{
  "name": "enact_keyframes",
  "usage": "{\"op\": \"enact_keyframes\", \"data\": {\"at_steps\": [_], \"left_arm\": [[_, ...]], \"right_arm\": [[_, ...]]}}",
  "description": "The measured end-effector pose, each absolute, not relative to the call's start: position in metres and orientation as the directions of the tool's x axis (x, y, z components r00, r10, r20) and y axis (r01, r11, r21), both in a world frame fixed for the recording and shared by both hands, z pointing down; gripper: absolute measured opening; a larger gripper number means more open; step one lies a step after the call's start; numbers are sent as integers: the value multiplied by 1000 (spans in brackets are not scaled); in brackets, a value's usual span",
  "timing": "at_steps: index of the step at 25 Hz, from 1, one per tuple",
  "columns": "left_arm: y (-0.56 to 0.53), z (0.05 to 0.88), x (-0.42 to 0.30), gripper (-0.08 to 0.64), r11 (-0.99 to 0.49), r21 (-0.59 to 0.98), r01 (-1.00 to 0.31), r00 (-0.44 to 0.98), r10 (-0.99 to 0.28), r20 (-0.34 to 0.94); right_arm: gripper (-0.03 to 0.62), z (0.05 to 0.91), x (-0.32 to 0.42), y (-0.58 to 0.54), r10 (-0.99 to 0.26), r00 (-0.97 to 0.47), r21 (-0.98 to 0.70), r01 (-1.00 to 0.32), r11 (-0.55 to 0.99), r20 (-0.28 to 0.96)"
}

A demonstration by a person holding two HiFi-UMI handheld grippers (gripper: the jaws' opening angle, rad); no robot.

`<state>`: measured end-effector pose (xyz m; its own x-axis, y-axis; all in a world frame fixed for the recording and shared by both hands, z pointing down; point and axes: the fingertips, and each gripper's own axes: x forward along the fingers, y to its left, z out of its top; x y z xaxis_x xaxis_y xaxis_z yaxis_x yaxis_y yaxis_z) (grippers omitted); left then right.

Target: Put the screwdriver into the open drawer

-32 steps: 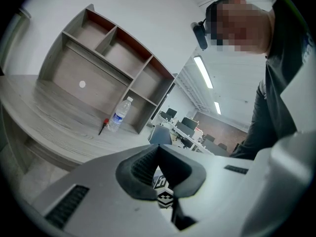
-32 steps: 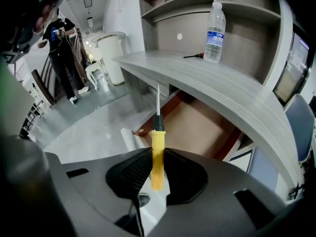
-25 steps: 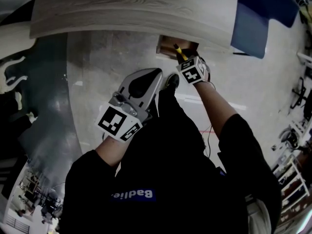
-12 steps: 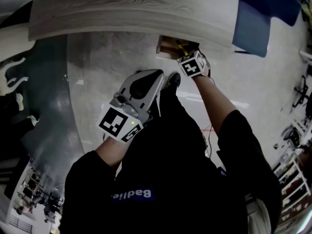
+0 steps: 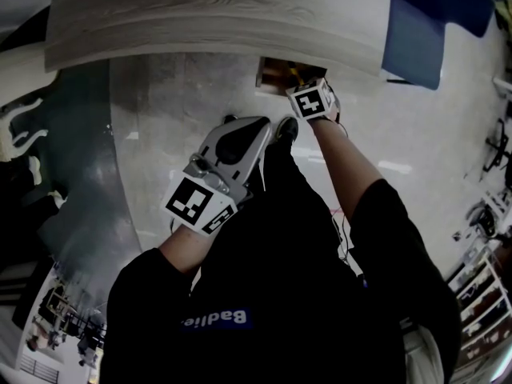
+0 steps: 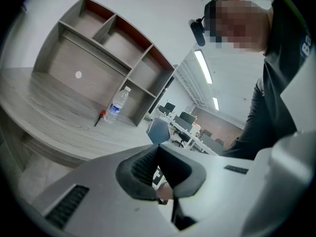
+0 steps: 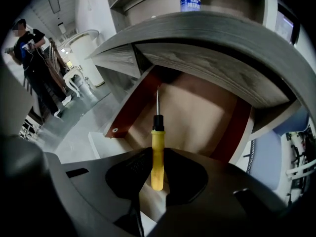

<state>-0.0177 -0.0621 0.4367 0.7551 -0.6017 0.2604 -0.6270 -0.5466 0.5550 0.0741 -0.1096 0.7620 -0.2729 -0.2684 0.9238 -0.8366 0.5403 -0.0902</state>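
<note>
Right gripper view: the right gripper (image 7: 157, 179) is clamped on the yellow handle of the screwdriver (image 7: 157, 144). The jaws are partly closed, pads pressing both sides of the handle. The shaft points ahead and down into the drawer (image 7: 202, 117), which is pulled out under the desktop (image 7: 207, 38). The tip hangs over the bare drawer floor, and I can't tell if it touches. Nothing else shows inside.

Head view: that gripper (image 5: 310, 102) is at the drawer mouth with the arm stretched out. The left gripper (image 5: 228, 146) is held near the person's body, well apart from the drawer.

Left gripper view: its jaw tips meet with nothing between them, so it is idle.

Step in hand: placing. The screwdriver is at the drawer and not yet let go.

Next move, as I judge it: lower the tool until it lies close to the floor, then part the jaws. The gripper then has to back out without catching the desktop edge or the drawer front. Letting go from too high risks the round handle rolling or bouncing.
</note>
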Motion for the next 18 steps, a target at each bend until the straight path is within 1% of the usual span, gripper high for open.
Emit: {"op": "enact_keyframes", "data": {"at_steps": [7, 10, 18], "left_arm": [[-59, 442, -18, 2, -544, 561, -624, 758, -594, 268], [-58, 440, -18, 2, -544, 562, -623, 759, -594, 267], [-60, 440, -19, 2, -546, 564, -619, 762, -590, 265]], "right_arm": [[95, 767, 78, -116, -299, -284, -158, -909, 385, 911], [94, 772, 87, -118, -303, -263, -158, -931, 329, 916], [95, 780, 96, -123, -298, -256, -208, -961, 184, 919]]}}
